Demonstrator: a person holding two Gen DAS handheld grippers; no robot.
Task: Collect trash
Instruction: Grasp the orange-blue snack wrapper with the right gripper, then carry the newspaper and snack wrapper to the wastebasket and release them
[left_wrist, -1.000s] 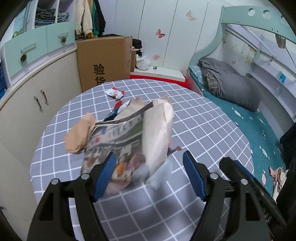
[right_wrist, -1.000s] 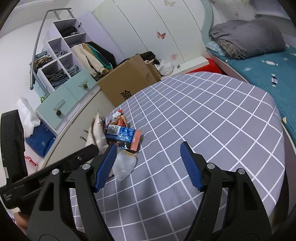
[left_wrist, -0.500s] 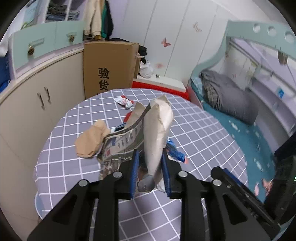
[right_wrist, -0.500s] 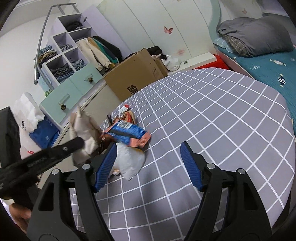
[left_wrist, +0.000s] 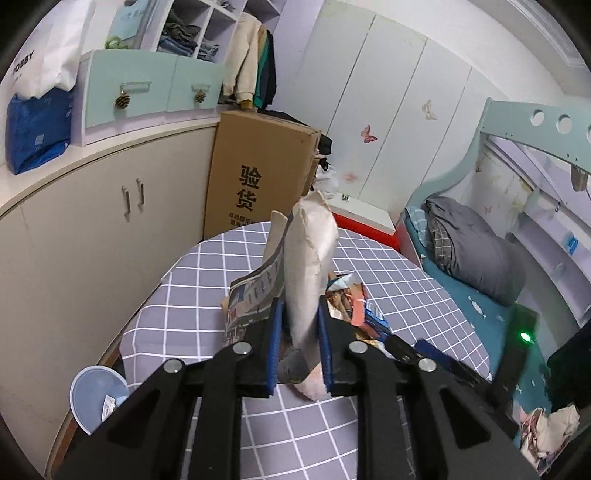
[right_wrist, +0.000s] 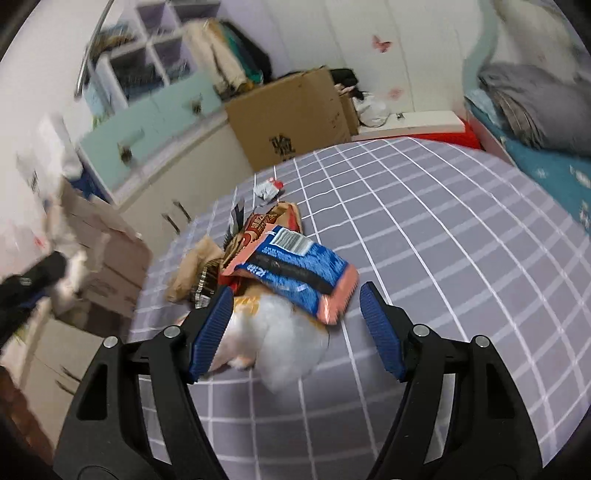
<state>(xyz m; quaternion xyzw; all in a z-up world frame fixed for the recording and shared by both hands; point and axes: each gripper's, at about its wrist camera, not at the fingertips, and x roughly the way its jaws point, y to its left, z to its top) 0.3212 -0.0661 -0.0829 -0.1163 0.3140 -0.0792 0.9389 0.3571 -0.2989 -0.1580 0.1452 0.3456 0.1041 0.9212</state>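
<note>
My left gripper (left_wrist: 297, 347) is shut on a crumpled newspaper bundle (left_wrist: 306, 266) and holds it up above the left edge of the checked round table (left_wrist: 406, 288). My right gripper (right_wrist: 295, 332) is open, its jaws on either side of a white crumpled wrapper (right_wrist: 280, 339). A blue and pink snack packet (right_wrist: 295, 269) lies on top of that wrapper. A brown snack bag (right_wrist: 266, 225), a tan paper wad (right_wrist: 192, 266) and a small red and white wrapper (right_wrist: 267, 188) lie behind it. The held bundle shows blurred at the left in the right wrist view (right_wrist: 70, 258).
A blue-rimmed trash bin (left_wrist: 98, 393) stands on the floor at the table's left, below my left gripper. A tall cardboard box (left_wrist: 258, 173) and beige cabinets (left_wrist: 92, 229) stand behind. A bed (left_wrist: 480, 288) runs along the right.
My left gripper closed on the newspaper bundle, lifted it off the table and carried it left toward the bin. My right gripper moved forward up to the wrapper pile.
</note>
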